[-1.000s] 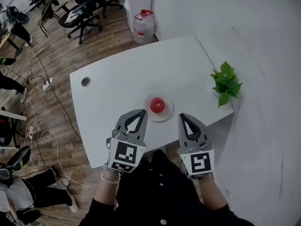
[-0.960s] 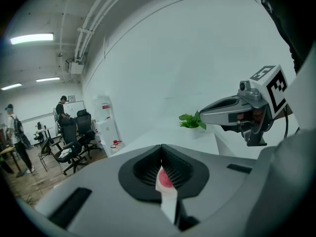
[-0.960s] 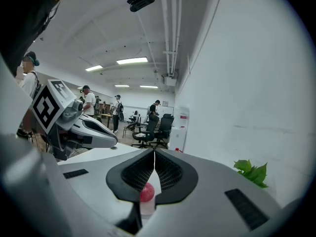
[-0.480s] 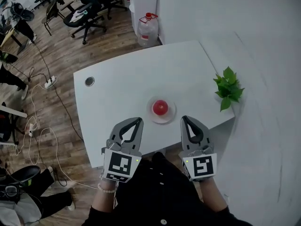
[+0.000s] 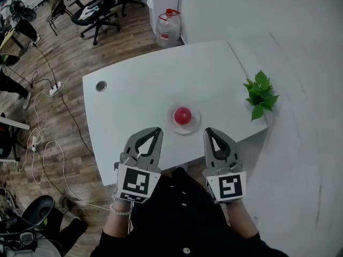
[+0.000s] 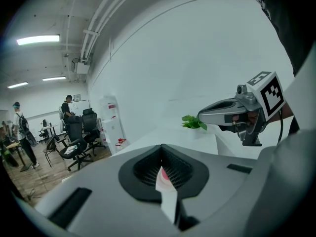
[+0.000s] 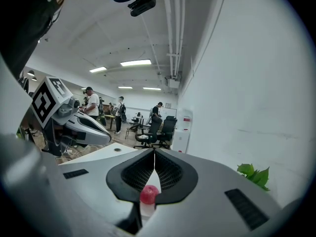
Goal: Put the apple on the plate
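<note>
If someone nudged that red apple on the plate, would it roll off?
Probably it would roll: the apple looks round and smooth. The plate under it seems shallow, so its rim might not stop it.

1. The left gripper (image 5: 156, 131) has its jaws closed tip to tip with nothing between them. It points forward and slightly downward, with its tips short of the plate (image 5: 185, 130), on the plate's near left.
2. The right gripper (image 5: 209, 131) also has its jaws closed and grips nothing. It sits at the same attitude, to the plate's near right and clear of it.
3. The two grippers lie roughly parallel, side by side and apart.
4. The left wrist (image 5: 121, 210) and the right wrist (image 5: 236, 210) are bare, drawn in close to the torso, on the side of the grippers away from the plate.
</note>
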Demonstrator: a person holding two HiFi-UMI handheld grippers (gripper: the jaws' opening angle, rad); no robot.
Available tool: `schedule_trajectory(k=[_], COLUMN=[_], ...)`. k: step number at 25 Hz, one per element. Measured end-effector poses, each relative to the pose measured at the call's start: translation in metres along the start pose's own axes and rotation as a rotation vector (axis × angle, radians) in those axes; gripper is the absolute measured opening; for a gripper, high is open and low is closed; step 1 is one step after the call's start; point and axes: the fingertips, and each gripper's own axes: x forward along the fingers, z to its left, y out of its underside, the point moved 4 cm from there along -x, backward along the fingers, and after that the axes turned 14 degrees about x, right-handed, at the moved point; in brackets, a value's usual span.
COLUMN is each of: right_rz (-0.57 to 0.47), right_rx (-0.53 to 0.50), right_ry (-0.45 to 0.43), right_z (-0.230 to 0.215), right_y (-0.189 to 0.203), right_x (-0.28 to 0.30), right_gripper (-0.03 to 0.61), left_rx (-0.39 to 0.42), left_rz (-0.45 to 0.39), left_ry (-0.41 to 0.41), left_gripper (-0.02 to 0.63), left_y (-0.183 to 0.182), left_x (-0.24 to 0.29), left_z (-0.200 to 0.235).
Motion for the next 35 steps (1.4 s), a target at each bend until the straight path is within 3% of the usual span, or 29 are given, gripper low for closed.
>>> schedule_trajectory(k=[35], right_rz=[0.016], right_rx=[-0.024], right_ry=[0.026], right_z=[-0.007], right_y=[0.007], right_x=[-0.005], right_gripper=[0.041], left_rx=[0.011], left_rz=[-0.018], left_ry=[0.023], left_gripper=[0.014], left_y=[-0.003], left_x=[0.015], left_z=[-0.007])
